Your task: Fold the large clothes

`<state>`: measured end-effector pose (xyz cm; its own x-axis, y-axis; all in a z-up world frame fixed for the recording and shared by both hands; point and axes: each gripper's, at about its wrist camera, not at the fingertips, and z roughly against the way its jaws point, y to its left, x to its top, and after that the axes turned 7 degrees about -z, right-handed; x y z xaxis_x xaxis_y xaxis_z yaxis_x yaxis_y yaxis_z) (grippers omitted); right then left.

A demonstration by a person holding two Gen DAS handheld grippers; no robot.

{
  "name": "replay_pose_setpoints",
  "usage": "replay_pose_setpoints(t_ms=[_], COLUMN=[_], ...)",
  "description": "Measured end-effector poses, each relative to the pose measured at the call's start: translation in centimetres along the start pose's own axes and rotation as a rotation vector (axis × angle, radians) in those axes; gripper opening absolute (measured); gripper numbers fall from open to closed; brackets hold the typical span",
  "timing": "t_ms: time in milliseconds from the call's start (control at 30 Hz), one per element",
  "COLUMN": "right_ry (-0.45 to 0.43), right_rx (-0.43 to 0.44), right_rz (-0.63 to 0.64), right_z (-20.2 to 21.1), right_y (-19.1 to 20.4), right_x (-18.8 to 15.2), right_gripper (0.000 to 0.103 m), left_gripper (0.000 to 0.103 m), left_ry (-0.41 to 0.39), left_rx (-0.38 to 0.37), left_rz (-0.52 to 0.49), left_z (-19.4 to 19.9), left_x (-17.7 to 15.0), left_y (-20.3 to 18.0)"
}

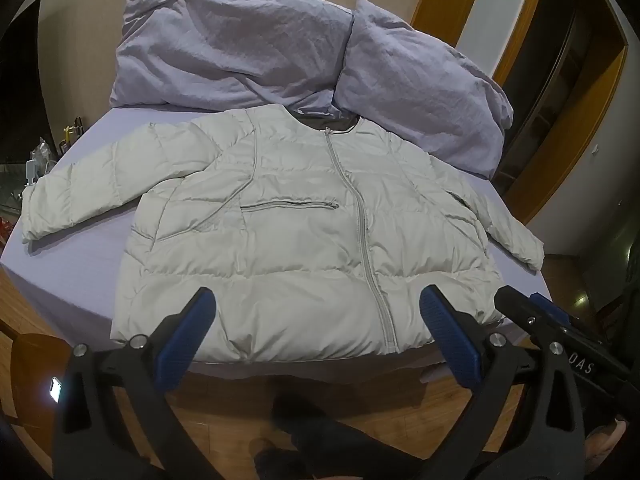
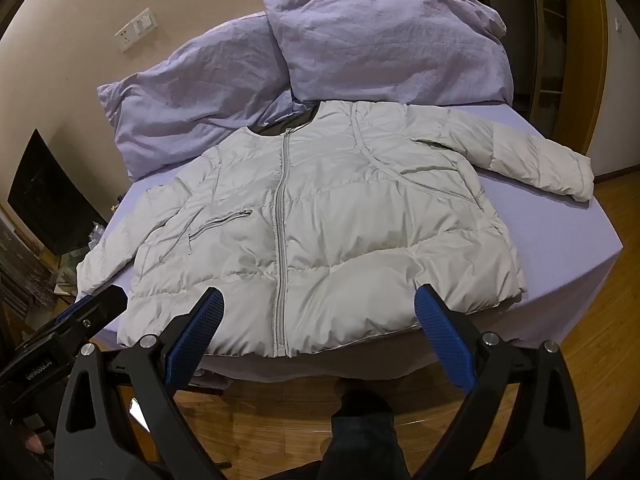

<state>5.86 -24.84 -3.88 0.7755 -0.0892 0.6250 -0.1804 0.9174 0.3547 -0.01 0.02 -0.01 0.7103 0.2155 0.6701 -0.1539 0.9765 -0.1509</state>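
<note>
The puffer jacket (image 1: 304, 232) lies flat and unfolded on the bed (image 1: 76, 276); both grippers' jaws are spread and empty, so a sleeve (image 1: 76, 196) likely needs grasping first.

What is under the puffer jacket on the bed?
The lavender bed sheet shows all around the jacket; anything lying beneath the jacket's body is covered.

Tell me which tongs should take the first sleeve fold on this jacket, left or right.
Either, marginally left. Both the left tongs and right tongs hover open over the jacket hem, gripping nothing. The left sleeve lies flatter and fully on the bed.
</note>
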Motion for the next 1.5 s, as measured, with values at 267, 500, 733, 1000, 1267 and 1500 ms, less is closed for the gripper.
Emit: replay_pose_setpoints(t_ms=[267, 500, 733, 1000, 1267, 1500], right_ry=[0.004, 0.001, 0.001, 0.001, 0.0, 0.0], right_rx=[0.003, 0.001, 0.001, 0.001, 0.002, 0.001], right_rz=[-0.001, -0.002, -0.001, -0.002, -0.001, -0.002], right_z=[0.02, 0.03, 0.05, 0.12, 0.19, 0.21], right_y=[-0.02, -0.15, -0.2, -0.22, -0.24, -0.27], right_x=[0.01, -0.09, -0.13, -0.14, -0.15, -0.16], right_gripper=[0.098, 0.098, 0.098, 0.098, 0.098, 0.098], left_gripper=[0.101, 0.101, 0.101, 0.101, 0.101, 0.101], left_ry=[0.004, 0.004, 0.003, 0.003, 0.003, 0.004], left_rx=[0.003, 0.003, 0.003, 0.004, 0.004, 0.004], left_rz=[-0.001, -0.002, -0.002, -0.002, -0.002, -0.002], left_z=[-0.03, -0.04, -0.03, -0.03, -0.04, -0.04], left_x=[0.01, 0.01, 0.01, 0.01, 0.01, 0.01], left_y=[-0.01, -0.01, -0.01, -0.01, -0.01, -0.01])
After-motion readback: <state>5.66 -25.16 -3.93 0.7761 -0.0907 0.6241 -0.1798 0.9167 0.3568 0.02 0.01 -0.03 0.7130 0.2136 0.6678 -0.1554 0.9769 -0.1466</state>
